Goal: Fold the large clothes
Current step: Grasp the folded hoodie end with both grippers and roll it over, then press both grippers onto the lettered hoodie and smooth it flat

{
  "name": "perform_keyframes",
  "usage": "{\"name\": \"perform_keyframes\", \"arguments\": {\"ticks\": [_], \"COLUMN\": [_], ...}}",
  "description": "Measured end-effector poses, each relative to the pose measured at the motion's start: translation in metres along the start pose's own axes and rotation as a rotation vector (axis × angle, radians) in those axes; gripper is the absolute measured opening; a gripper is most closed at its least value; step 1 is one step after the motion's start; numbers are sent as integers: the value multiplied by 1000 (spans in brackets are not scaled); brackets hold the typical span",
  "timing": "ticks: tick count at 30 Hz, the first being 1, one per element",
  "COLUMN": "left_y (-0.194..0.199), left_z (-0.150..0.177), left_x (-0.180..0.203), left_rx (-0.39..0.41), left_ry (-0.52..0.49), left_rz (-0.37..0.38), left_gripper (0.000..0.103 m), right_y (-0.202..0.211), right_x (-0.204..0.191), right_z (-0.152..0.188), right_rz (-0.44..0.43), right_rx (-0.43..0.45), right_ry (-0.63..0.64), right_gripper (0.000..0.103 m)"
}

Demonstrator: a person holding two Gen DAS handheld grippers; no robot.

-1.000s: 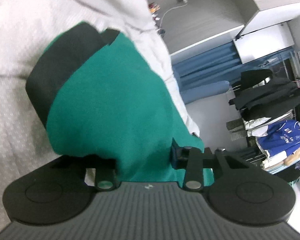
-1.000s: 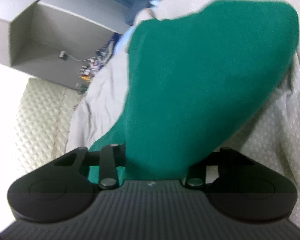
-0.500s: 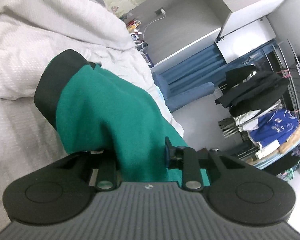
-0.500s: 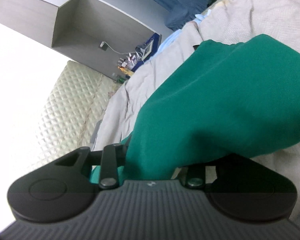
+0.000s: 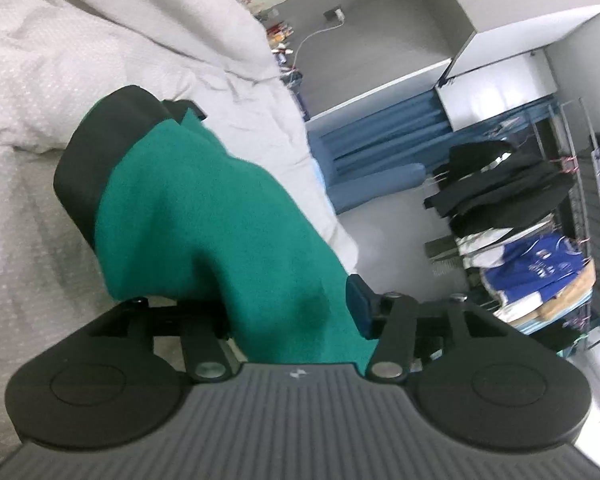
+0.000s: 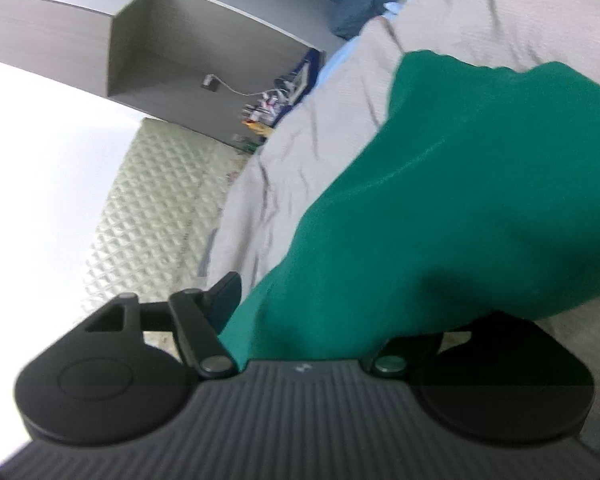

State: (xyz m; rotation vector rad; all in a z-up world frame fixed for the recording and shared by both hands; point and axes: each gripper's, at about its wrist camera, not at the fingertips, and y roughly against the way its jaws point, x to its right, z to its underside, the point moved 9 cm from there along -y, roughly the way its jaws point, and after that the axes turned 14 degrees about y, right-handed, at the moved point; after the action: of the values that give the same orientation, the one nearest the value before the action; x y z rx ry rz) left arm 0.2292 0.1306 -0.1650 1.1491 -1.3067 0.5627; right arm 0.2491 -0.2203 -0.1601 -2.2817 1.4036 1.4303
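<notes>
A green garment [image 5: 204, 216] with a black band [image 5: 96, 152] at its far end hangs over the pale bed. My left gripper [image 5: 292, 316] is shut on its near edge; the cloth fills the gap between the fingers and hides the tips. In the right wrist view the same green garment [image 6: 440, 208] drapes away to the right, and my right gripper [image 6: 300, 320] is shut on a bunch of it. Both grippers hold the cloth lifted off the bedding.
A pale quilted bedspread [image 5: 40, 80] lies under the garment and also shows in the right wrist view [image 6: 300, 152]. A grey shelf unit [image 5: 380, 40], a blue chair [image 5: 376, 184] and a rack of hanging clothes [image 5: 520, 208] stand beyond the bed. A padded headboard [image 6: 152, 208] is at left.
Both grippers have lifted and tilted with the green garment still held. More of the room and less of the bedding shows in each view.
</notes>
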Motion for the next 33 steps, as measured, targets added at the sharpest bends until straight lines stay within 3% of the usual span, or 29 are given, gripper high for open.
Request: {"name": "perform_keyframes", "arguments": {"ticks": [8, 20, 25, 33], "left_y": [-12, -100, -134, -192], "left_z": [-24, -74, -104, -131], "left_x": [33, 63, 58, 26], "left_rx": [32, 27, 80, 120], "left_ry": [9, -158, -220, -398], "left_rz": [65, -4, 45, -128], "left_gripper": [59, 60, 61, 61], "right_y": [-15, -88, -132, -178], "right_x": [-18, -16, -1, 22], "right_z": [-37, -97, -116, -117], "right_rz": [-35, 61, 130, 223], "right_rx": [49, 17, -27, -64], "right_ry": [35, 131, 199, 464], "right_gripper": [76, 76, 75, 71]}}
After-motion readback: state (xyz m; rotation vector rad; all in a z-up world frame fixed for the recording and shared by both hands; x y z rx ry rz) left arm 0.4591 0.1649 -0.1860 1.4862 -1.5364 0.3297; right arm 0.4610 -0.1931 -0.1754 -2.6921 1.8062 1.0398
